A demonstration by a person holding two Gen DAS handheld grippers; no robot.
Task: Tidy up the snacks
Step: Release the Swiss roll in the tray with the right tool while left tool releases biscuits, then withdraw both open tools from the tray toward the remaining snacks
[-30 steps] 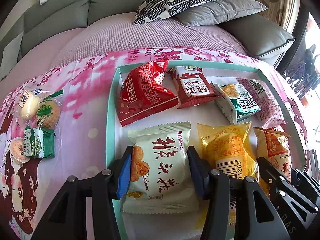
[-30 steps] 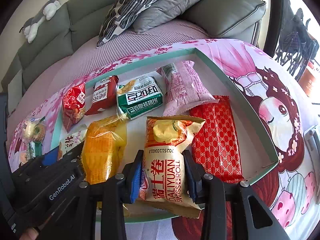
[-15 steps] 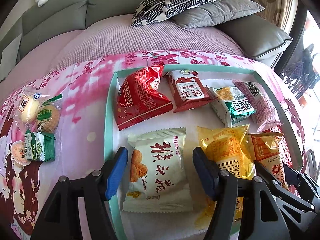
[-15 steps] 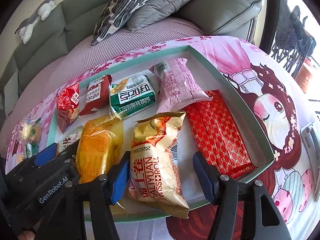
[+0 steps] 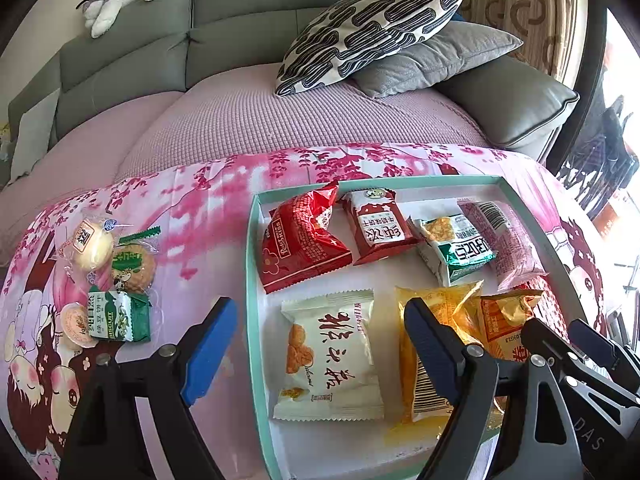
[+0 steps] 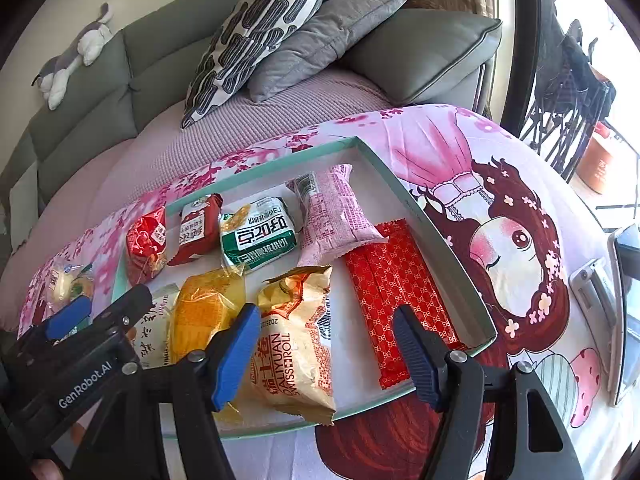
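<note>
Both tongs opening, nothing gripped – left tongs [image 5: 320, 344] straddle white packet [image 5: 330, 354], right tongs [image 6: 326, 350] straddle gold roll packet [image 6: 294, 340], both in tray [image 6: 448, 248]

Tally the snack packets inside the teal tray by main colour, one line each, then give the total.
Red: 3, the crinkled red bag, the small red pack, the flat red patterned pack
Pink: 1, the pink packet
Green and white: 1, the green pack
White: 1, the white packet
Clear yellow: 1, the yellow packet
Gold: 1, the Swiss roll bag
Total: 8
</note>
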